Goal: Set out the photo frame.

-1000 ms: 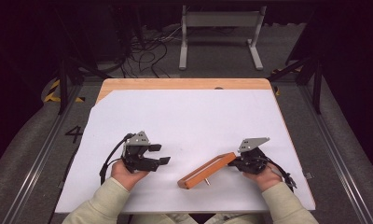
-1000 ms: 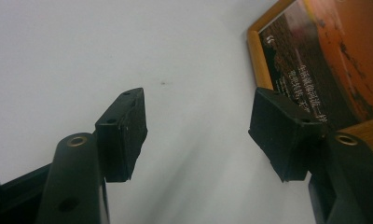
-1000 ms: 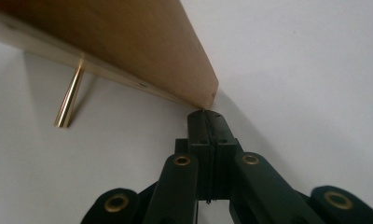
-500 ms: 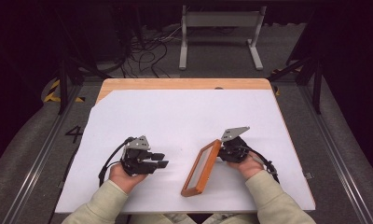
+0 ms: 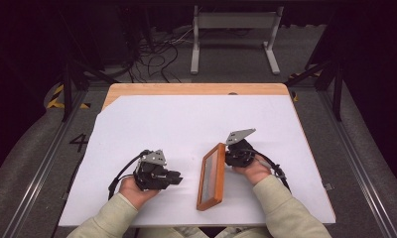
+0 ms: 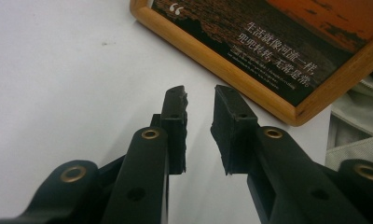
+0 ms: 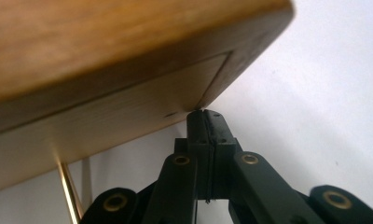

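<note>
Fingers point(image 6: 175, 123) of the left gripper point(image 5: 172, 177), just closing, stand slightly apart, empty; its view reads the wooden picture frame's point(image 5: 211, 176) print. Right gripper point(image 7: 206, 122) jaws meet, touching the frame's back.

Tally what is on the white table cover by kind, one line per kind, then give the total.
Wooden picture frame: 1
Handheld grippers: 2, the left gripper and the right gripper
Total: 3
</note>
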Action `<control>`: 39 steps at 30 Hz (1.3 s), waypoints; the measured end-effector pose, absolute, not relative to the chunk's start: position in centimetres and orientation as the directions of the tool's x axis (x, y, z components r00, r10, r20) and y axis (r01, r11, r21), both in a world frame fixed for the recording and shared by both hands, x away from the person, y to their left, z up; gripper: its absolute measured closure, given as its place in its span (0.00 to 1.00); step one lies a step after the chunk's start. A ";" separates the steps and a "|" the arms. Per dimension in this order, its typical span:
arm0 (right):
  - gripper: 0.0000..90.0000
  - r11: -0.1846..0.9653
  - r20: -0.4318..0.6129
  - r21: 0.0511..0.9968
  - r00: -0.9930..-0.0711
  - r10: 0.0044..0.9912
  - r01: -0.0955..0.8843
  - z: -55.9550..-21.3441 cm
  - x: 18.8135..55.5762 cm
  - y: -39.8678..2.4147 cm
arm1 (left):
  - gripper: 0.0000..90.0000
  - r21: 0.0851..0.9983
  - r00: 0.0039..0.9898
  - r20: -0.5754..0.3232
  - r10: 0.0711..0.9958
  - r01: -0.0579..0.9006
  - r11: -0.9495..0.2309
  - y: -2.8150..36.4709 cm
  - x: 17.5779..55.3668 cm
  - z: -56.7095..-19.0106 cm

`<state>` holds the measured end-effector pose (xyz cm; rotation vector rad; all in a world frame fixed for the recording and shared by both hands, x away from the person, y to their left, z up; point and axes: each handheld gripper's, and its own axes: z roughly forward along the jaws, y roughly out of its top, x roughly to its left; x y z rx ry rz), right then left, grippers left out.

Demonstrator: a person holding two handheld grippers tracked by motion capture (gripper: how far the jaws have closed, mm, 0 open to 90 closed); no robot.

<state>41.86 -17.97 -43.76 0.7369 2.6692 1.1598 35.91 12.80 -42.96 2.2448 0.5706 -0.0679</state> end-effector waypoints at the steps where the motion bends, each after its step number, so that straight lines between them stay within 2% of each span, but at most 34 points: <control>1: 1.00 0.581 0.065 0.720 -0.870 0.489 0.381 -43.8 41.9 -17.8 | 0.83 0.698 0.897 -0.230 0.377 0.422 -0.578 12.8 35.9 -43.0; 10: 1.00 0.567 0.058 0.737 -0.871 0.487 0.367 -43.7 42.7 -16.8 | 0.85 0.692 0.904 -0.231 0.361 0.413 -0.592 12.5 35.8 -43.1; 17: 1.00 0.559 0.050 0.739 -0.858 0.511 0.376 -43.1 42.2 -17.9 | 0.90 0.687 0.915 -0.234 0.329 0.395 -0.610 11.8 35.4 -43.2; 25: 1.00 0.547 0.030 0.747 -0.841 0.541 0.378 -42.1 40.4 -21.0 | 0.99 0.675 0.950 -0.230 0.210 0.312 -0.669 10.2 34.7 -43.4; 34: 1.00 0.518 0.030 0.764 -0.823 0.568 0.385 -41.4 39.0 -23.4 | 0.99 0.629 0.963 -0.253 0.090 0.235 -0.741 8.1 34.2 -44.0; 39: 1.00 0.502 0.034 0.769 -0.811 0.585 0.395 -41.3 38.5 -24.5 | 1.00 0.611 0.959 -0.275 0.068 0.229 -0.757 7.7 34.0 -44.2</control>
